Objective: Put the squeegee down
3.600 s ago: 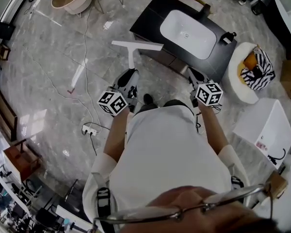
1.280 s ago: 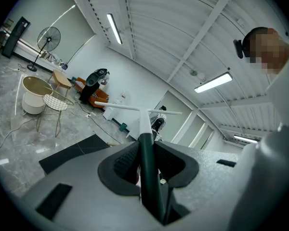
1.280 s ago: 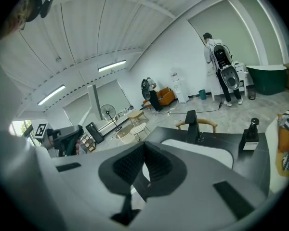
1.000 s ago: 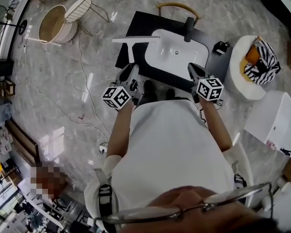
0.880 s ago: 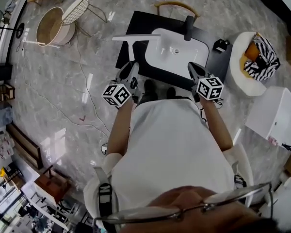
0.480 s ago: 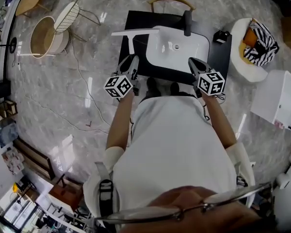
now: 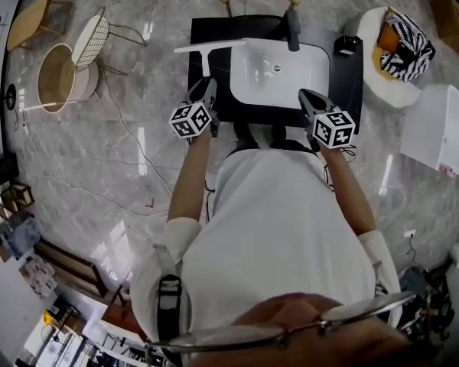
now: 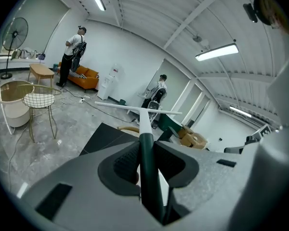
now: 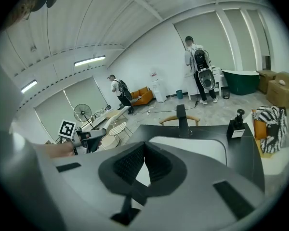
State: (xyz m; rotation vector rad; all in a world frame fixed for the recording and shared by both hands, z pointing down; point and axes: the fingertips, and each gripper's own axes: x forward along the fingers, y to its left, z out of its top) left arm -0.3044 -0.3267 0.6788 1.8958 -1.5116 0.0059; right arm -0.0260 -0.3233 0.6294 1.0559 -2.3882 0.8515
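Left gripper (image 7: 207, 89): fingers clamped on the dark handle of the squeegee (image 7: 208, 50), which is held off the black vanity counter (image 7: 352, 90). Its white blade lies crosswise at ten o'clock of the white basin (image 7: 279, 67), its right end over the basin's rim. Right gripper (image 7: 306, 96): fingers together with nothing between them, at five o'clock of the basin, above the counter's front edge.

On my feed I see a white short-sleeved shirt (image 7: 279, 228), thin-rimmed glasses (image 7: 291, 331) at the bottom edge, and a black strap (image 7: 167, 312) with a grey buckle at the left shoulder. The left gripper (image 7: 208, 85) and right gripper (image 7: 304, 96) are grey, with black ribbed pads (image 8: 127, 160). Each bears a cube (image 7: 190, 120) of black-and-white square markers.
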